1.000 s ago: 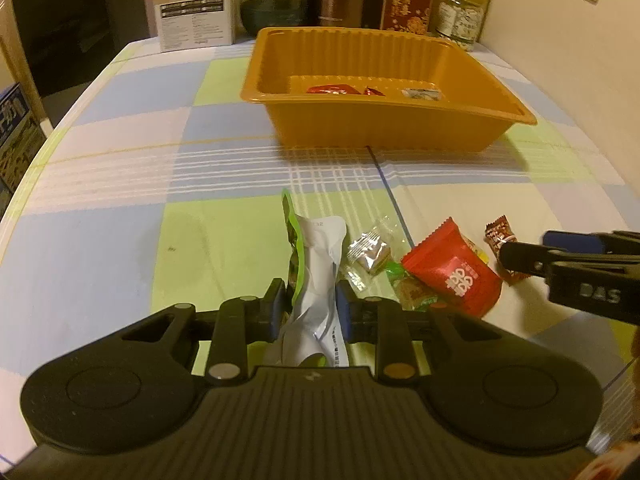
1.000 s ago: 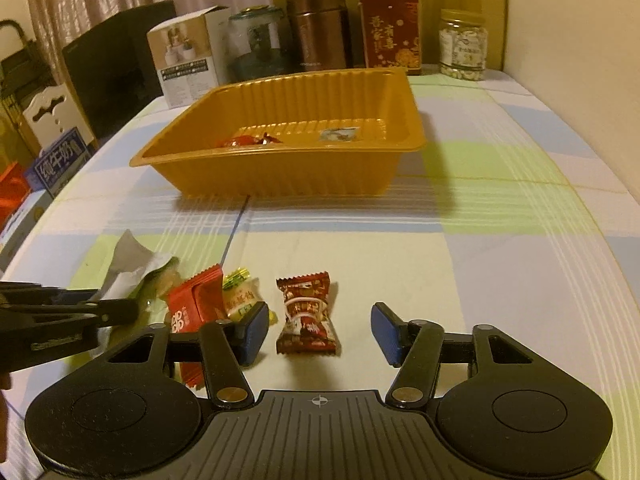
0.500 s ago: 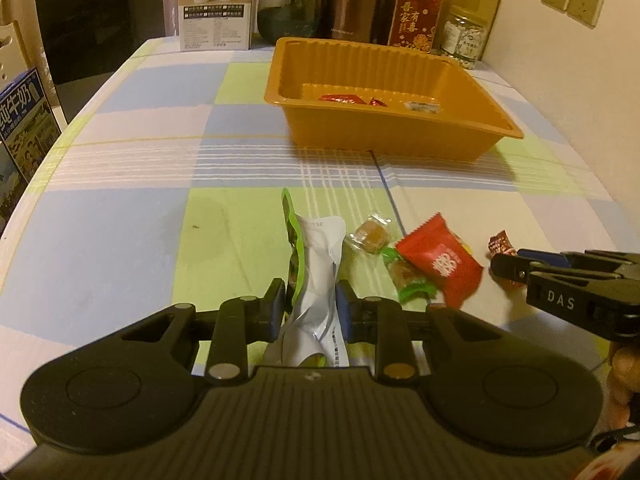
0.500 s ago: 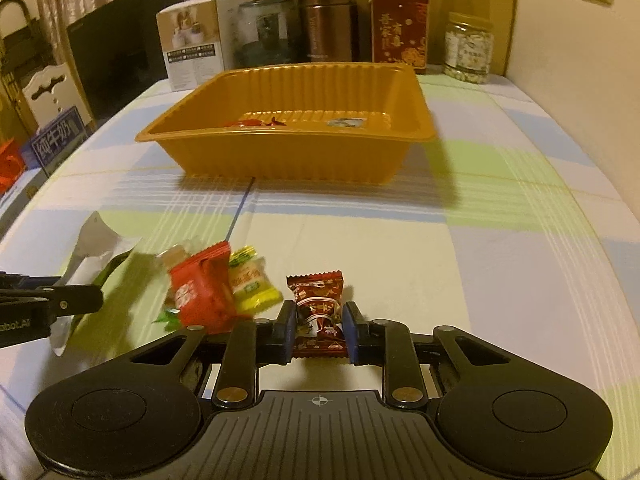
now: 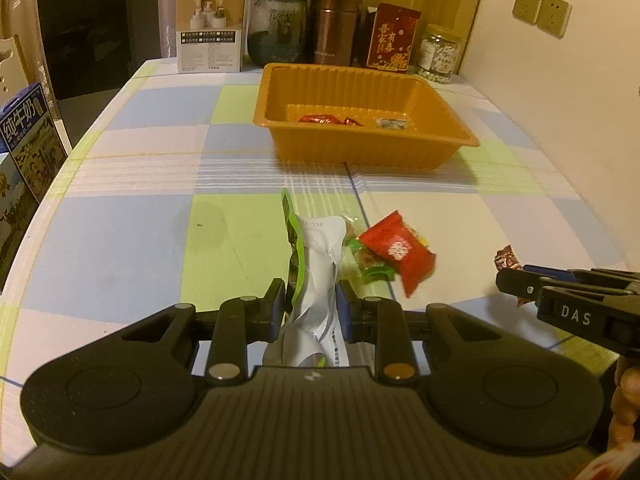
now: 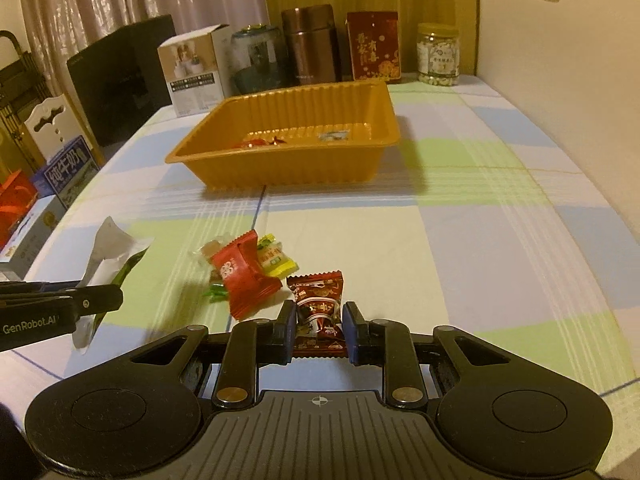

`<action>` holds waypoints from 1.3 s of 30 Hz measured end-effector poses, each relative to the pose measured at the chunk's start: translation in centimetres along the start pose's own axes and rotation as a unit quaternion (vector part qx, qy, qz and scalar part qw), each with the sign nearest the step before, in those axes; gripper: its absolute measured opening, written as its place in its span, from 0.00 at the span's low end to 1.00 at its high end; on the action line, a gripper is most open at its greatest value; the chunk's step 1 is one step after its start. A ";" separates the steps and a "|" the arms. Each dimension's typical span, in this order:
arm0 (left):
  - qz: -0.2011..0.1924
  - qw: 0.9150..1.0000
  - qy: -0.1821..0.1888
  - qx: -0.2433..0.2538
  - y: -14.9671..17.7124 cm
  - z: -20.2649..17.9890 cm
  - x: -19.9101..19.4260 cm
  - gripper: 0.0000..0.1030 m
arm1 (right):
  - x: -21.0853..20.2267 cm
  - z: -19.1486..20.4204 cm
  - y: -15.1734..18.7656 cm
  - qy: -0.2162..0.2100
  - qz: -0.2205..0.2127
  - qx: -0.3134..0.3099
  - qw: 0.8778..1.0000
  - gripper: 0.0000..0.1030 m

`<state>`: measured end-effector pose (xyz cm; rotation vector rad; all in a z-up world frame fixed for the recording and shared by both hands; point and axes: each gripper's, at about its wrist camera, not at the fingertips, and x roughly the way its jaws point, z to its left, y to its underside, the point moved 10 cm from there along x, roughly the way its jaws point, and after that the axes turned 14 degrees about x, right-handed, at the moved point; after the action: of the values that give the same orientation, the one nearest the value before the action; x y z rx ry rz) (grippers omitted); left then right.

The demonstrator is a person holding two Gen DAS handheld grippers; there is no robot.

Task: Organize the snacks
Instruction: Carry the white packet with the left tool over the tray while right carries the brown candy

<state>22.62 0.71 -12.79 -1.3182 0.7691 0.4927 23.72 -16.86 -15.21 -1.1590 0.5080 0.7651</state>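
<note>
the right gripper [image 6: 319,330], apart a second ago, now clamps the brown candy [image 6: 319,304], and the left gripper [image 5: 311,306] still pinches the pouch [image 5: 318,276], both ready for the tray [image 5: 460,136].

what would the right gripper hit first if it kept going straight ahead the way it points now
Probably the orange tray. The right gripper, shut on the dark red candy, points across bare tablecloth toward the tray's near wall. The red packet lies left of that line. If the gripper is raised, it might clear the rim; height is unclear.
</note>
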 end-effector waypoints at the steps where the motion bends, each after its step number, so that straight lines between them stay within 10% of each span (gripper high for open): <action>1: -0.002 1.000 0.000 0.001 -0.1 -0.1 -0.4 0.23 | -0.4 0.1 0.0 0.000 -0.002 0.000 1.000 0.24; 39: -0.035 0.999 0.015 0.013 -3.3 -1.3 -2.8 0.24 | -3.5 0.3 -2.8 -0.006 -0.028 0.000 1.000 0.24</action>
<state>22.87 -0.96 -8.57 -1.3257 0.7485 0.4065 23.62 -18.09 -10.89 -1.1635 0.4628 0.7229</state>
